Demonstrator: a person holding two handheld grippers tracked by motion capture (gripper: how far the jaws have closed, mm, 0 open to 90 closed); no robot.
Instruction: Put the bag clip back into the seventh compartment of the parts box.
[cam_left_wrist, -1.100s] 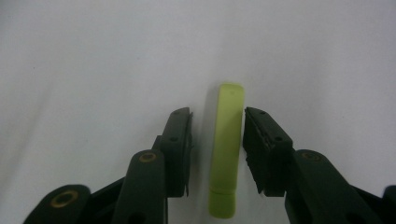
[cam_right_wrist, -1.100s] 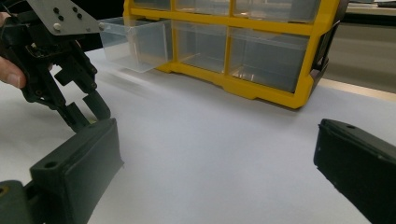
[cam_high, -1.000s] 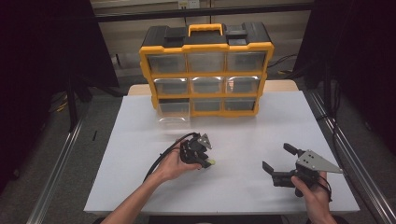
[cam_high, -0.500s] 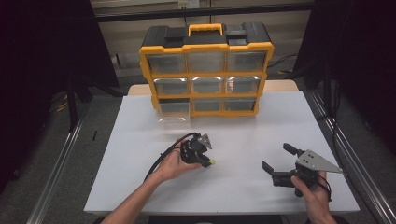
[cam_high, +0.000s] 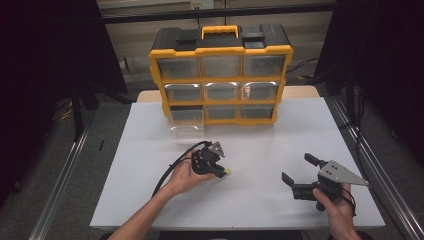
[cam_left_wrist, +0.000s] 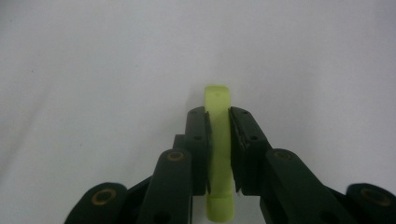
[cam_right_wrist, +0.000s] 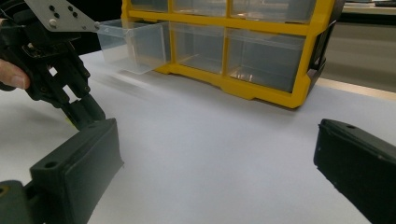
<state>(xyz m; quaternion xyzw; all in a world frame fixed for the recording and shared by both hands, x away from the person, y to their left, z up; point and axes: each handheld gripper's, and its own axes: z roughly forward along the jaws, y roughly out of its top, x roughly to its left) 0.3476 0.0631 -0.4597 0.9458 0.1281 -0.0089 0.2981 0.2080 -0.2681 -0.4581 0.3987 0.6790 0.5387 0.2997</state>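
**One table, one organizer, two grippers, one small green piece**

One white table (cam_high: 150, 150) takes up the middle of the high view, with dark floor to either side.

At its far edge stands one yellow organizer (cam_high: 221, 75) with a black top and one yellow handle (cam_high: 220, 32). It has nine clear drawers, in three rows of three. Eight sit flush in the frame. One, the bottom-left drawer (cam_high: 186, 119), is pulled out toward the person; the right gripper view shows it (cam_right_wrist: 133, 44) jutting out over the table.

Two grippers are held over the near half of the table, one in each hand, well apart from each other.

The right gripper (cam_high: 300, 172) is at the near right, carrying one grey three-cornered plate (cam_high: 340, 172), with the right hand (cam_high: 337, 210) wrapped round its grip. Its two jaws stand wide apart with only bare table between them, as its own view (cam_right_wrist: 215, 163) also shows.

The left gripper (cam_high: 221, 171) is near the middle of the table, tipped down toward the surface, held by the left hand (cam_high: 185, 177), with one black cable (cam_high: 172, 167) looping back from it. Its two jaws are closed on one small yellow-green piece (cam_left_wrist: 218, 140). In the left gripper view the piece stands upright between the pads, its top end poking out past the jaw tips and its lower end showing below them. In the high view the piece (cam_high: 226, 173) is at the jaw tips, just above or on the table; which, I cannot tell.
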